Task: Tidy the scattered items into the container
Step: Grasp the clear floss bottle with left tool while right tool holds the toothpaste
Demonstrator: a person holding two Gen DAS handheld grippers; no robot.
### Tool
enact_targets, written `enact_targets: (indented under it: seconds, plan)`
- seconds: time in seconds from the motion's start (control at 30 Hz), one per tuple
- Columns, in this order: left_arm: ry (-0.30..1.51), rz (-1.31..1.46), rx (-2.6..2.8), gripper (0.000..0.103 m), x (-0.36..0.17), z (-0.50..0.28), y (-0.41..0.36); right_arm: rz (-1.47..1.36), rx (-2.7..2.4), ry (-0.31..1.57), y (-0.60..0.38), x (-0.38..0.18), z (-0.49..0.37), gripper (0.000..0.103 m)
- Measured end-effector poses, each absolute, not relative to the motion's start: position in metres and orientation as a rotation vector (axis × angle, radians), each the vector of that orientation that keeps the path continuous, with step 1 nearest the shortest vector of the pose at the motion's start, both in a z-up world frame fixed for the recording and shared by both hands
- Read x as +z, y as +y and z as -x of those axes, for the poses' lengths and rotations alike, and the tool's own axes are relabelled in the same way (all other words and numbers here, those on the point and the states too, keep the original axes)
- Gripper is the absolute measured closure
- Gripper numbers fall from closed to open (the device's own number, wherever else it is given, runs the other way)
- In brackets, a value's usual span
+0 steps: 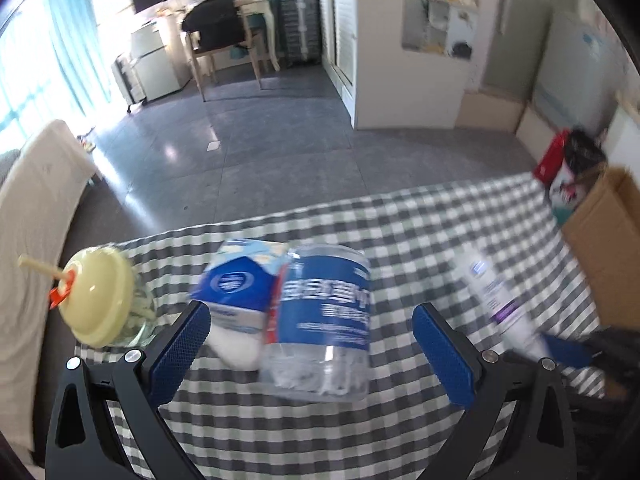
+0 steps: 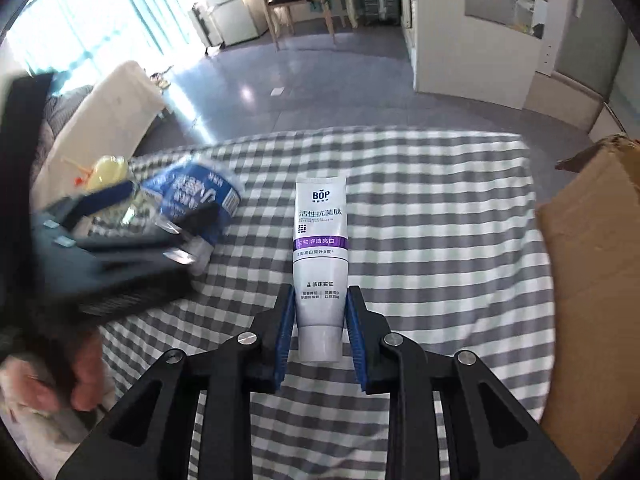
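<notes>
Wooden chair [image 1: 224, 46] beside white desk [image 1: 256, 0], far back.

One toothpaste tube [image 2: 320, 264], one clear jar [image 1: 320, 320], one carton [image 1: 240, 284], one lidded cup [image 1: 100, 300], one cardboard box [image 2: 592, 280]

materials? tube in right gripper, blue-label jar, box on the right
Tube: looks like soft plastic, satin white with printed label and slight sheen. Jar: clear glossy plastic by the look, see-through base under a blue wrap label. Box: corrugated cardboard, matte brown with a raw flap edge.
</notes>
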State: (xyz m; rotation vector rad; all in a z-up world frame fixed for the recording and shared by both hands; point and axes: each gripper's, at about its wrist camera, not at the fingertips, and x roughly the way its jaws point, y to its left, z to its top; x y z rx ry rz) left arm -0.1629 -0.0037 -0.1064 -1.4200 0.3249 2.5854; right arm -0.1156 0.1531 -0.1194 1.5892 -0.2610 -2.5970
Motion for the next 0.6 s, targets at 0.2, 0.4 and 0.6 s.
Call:
enact_targets:
  seconds: [0.2,0.4,0.6]
  plan:
    - [0.367,1.552,2.525,0.018,-0.136,0.175,0.015,-1.54,-2.646,-0.262,0.161,-0.101,0.101,0.078]
    - [0.247,1.571,2.503,0.039,-0.117,0.164,0.005,-1.483,-2.688,-0.309,0.18,-0.073,0.081,0.078]
    - [0.3,1.454,2.553,0.039,-0.07,0.131,0.023,-1.469,-2.731,-0.361,0.203,-0.049,0.065,0.078]
